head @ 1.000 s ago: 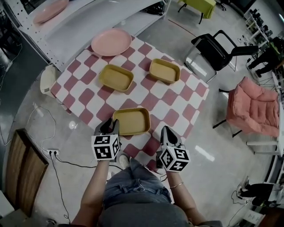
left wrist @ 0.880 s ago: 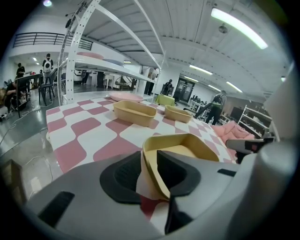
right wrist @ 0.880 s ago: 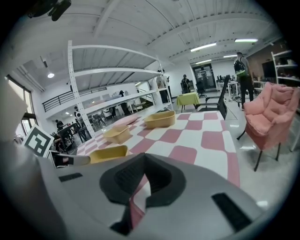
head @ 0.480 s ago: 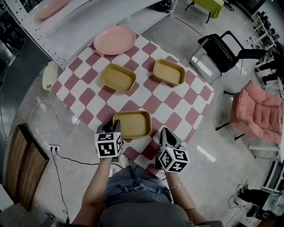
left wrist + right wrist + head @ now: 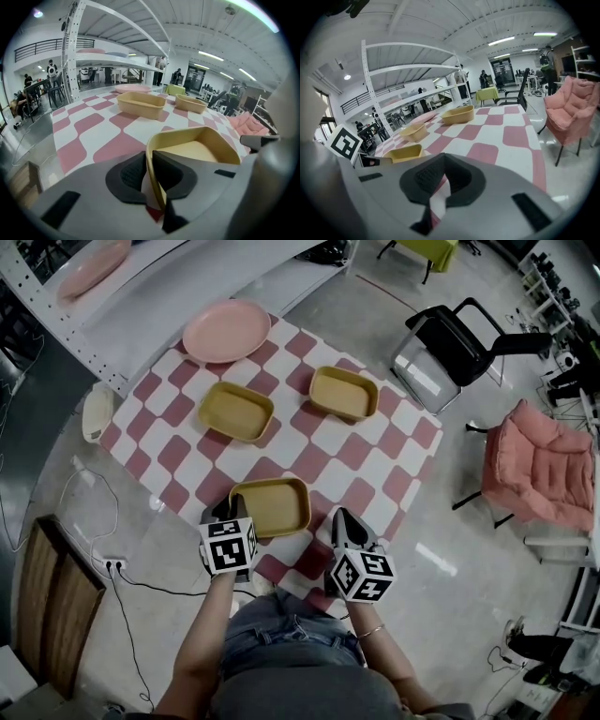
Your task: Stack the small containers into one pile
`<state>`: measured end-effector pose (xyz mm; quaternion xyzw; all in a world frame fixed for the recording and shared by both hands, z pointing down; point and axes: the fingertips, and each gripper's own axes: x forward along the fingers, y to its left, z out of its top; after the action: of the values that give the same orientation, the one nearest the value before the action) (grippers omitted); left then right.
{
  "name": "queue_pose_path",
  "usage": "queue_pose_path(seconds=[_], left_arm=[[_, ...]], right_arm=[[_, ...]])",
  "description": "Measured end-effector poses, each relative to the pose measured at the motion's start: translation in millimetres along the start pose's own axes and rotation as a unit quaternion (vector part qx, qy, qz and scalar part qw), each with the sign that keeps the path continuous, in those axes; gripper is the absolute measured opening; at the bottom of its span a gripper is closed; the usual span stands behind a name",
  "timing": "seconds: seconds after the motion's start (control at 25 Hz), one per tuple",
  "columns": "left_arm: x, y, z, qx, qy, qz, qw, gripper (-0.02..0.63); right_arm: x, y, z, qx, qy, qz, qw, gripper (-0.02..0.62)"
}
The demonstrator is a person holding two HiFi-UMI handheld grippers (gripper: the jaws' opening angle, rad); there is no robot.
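Observation:
Three yellow containers stand apart on the checkered table: the near one, a middle one and a far one. My left gripper is at the near container's left corner. In the left gripper view its jaws have just been closing, and now grip the wall of the near container between the pads. My right gripper hovers at the table's front edge, right of that container. Its jaws are shut with nothing between them.
A pink plate lies at the table's far corner, in front of a white shelf rack. A black chair and a pink armchair stand to the right. A cable and power strip lie on the floor at left.
The left gripper's jaws have closed on the near container's left corner and dipped slightly. The right gripper has stayed where it was.

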<state>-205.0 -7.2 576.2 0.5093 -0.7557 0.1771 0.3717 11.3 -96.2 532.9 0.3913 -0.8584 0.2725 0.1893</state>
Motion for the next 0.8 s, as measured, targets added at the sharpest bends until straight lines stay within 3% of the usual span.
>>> queue_pose_path(seconds=[0.32,0.8], left_arm=[[-1.2,0.1,1.0,-0.004,-0.001,0.01,0.9999,0.028],[-22.9,-0.7,18.2,-0.022,-0.012,-0.015,0.9996,0.025]], right_arm=[[-7.8,-7.6,3.2,0.003,-0.005,-0.011,1.0,0.011],[-16.3,-7.7,4.1,0.007,-0.012,-0.008,1.0,0.011]])
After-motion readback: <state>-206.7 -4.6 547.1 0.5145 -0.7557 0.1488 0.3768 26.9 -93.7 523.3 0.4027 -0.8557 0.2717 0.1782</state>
